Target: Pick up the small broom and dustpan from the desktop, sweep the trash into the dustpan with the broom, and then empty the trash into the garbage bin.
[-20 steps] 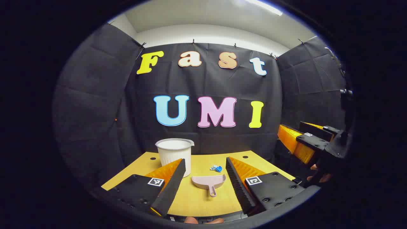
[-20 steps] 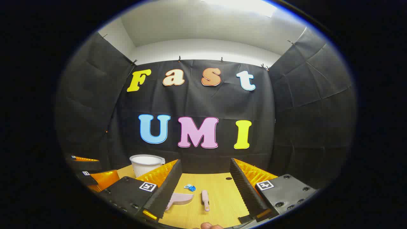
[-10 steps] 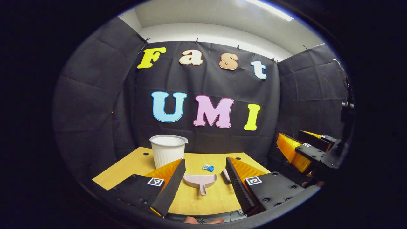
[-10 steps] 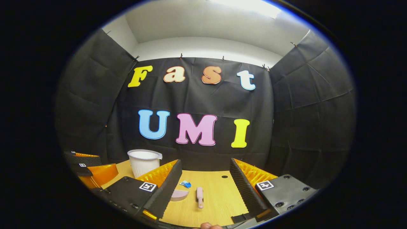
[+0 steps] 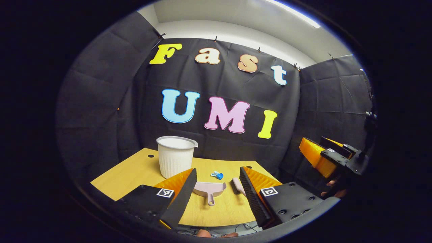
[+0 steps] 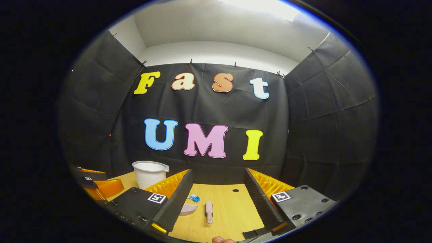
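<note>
A small pink dustpan lies on the wooden desktop, handle toward me, between the fingers of my left gripper, which is open and above the desk's near edge. The pink broom lies just right of it, partly hidden by the right finger. Blue crumpled trash sits behind them. The white garbage bin stands at the back left. In the right gripper view the broom lies between the fingers of my open right gripper, with the dustpan, the trash and the bin to its left.
The other gripper hangs off the desk's right side in the left gripper view, a hand below it. In the right gripper view the other gripper is at the far left. Small holes mark the desktop near the back.
Both cameras have shifted: the left gripper view has swung so the bin and dustpan slid left and the broom came into sight. In the right gripper view the broom and trash drifted slightly left.
</note>
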Action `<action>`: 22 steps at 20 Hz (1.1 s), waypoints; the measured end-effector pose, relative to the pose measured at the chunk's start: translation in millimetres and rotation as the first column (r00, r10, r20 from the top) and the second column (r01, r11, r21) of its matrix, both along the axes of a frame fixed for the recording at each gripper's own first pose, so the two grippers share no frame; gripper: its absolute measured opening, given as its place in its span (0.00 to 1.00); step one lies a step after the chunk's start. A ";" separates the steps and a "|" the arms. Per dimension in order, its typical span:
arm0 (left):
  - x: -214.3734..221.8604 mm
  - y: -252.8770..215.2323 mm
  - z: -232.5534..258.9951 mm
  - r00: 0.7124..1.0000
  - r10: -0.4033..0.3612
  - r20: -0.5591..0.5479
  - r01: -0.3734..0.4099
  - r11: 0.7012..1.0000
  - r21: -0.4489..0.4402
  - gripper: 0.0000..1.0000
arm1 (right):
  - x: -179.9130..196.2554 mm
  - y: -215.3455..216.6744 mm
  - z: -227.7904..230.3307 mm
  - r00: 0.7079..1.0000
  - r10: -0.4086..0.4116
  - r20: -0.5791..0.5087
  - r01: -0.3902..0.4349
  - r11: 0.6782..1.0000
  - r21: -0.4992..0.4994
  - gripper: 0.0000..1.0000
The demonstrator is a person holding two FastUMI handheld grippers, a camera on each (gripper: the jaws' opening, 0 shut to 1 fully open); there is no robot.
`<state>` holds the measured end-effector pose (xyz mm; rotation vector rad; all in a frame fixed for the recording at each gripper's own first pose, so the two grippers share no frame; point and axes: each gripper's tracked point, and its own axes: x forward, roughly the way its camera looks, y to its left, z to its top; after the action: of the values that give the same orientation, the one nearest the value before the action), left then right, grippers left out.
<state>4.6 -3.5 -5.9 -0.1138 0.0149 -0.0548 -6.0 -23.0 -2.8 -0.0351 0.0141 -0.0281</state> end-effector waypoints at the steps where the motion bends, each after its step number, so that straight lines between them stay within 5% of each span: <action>1: -1.0 1.4 -1.4 1.000 -0.002 0.004 0.002 1.000 0.002 0.76 | -1.0 2.8 -1.1 1.000 -0.001 -0.002 0.001 1.000 0.009 0.98; 11: -0.1 17.6 -20.6 0.999 0.006 -0.050 -0.010 0.997 -0.081 0.76 | 9.2 24.1 -15.3 0.999 0.032 -0.029 -0.032 0.999 0.001 0.97; 22: 5.8 14.0 -12.3 0.999 0.028 -0.038 -0.027 0.999 0.031 0.76 | 23.8 27.3 -29.8 0.996 0.031 -0.085 -0.028 0.999 0.039 0.97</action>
<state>10.3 10.4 -18.3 -0.0848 0.0527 -0.0245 17.8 4.3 -32.5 0.0012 0.0998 0.0031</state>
